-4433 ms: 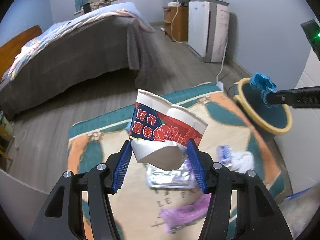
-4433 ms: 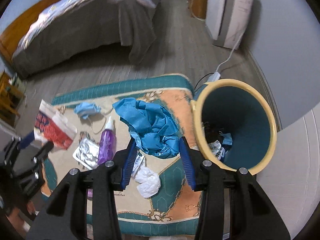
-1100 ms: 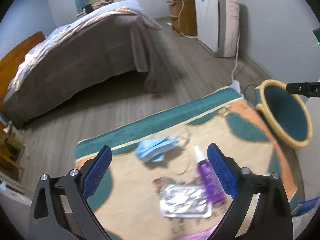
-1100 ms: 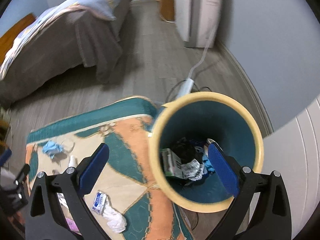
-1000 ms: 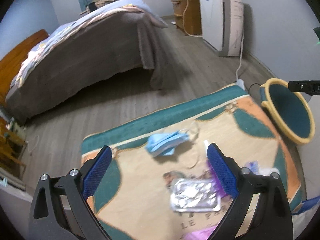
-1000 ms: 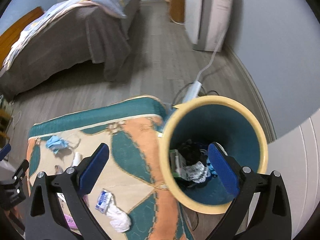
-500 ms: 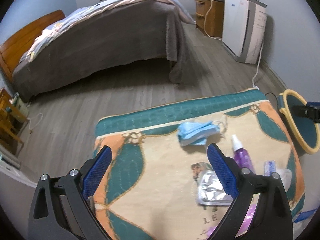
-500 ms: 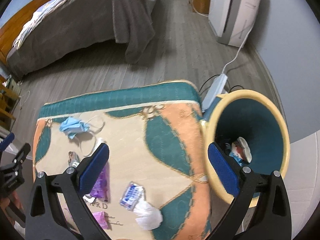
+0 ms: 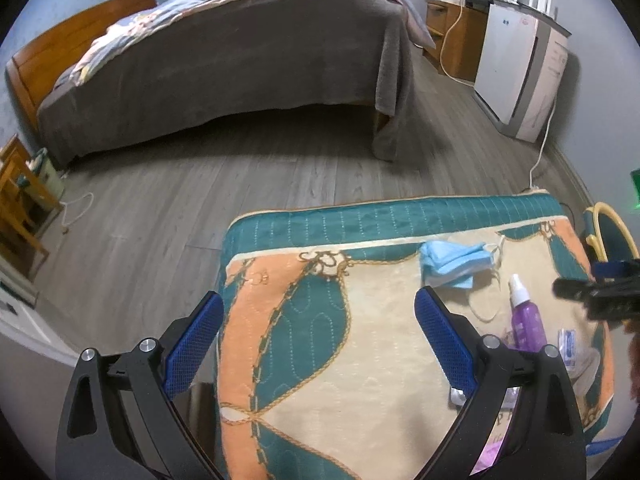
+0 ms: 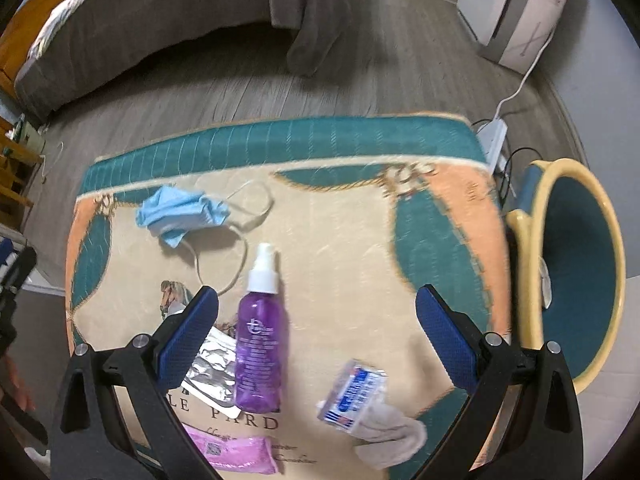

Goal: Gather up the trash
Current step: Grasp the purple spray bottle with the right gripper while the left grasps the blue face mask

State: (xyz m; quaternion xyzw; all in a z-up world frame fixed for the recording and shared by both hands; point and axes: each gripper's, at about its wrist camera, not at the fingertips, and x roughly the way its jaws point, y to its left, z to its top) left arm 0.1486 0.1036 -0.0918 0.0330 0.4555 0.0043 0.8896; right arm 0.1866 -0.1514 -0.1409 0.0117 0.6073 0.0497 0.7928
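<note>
Both tools are spread wide and hold nothing. The left tool [image 9: 316, 322] hangs over the near left part of a quilted cloth patterned in teal, orange and cream [image 9: 320, 360] that covers the bench. The right tool [image 10: 317, 318] hangs over the litter on the same cloth [image 10: 340, 208].

Between the right tool's blue pads lies a clear purple plastic spray bottle with a white nozzle [image 10: 260, 340], flat on its side, nozzle pointing away from the camera. A crumpled pale blue face mask with cream ear loops [image 10: 182, 212] lies beyond it to the left, one loop reaching close to the nozzle. A creased silver foil blister sheet [image 10: 214, 372] sits just left of the bottle, partly behind the left pad. A pink plastic packet [image 10: 236, 450] lies at the near edge of the cloth. To the right of the bottle, a small white packet with blue and red print [image 10: 354, 394] touches a wad of white tissue [image 10: 390, 432].

Just beside the cloth's right edge stands a round bin with a yellow rim and teal inside [image 10: 576, 280]. Only a sliver of something white [image 10: 545, 280] shows against its inner wall; the rest of its contents cannot be made out.

In the left wrist view the mask [image 9: 454, 262] and bottle [image 9: 526, 316] lie to the right, and the bin's rim [image 9: 612, 224] peeks in at the far right.
</note>
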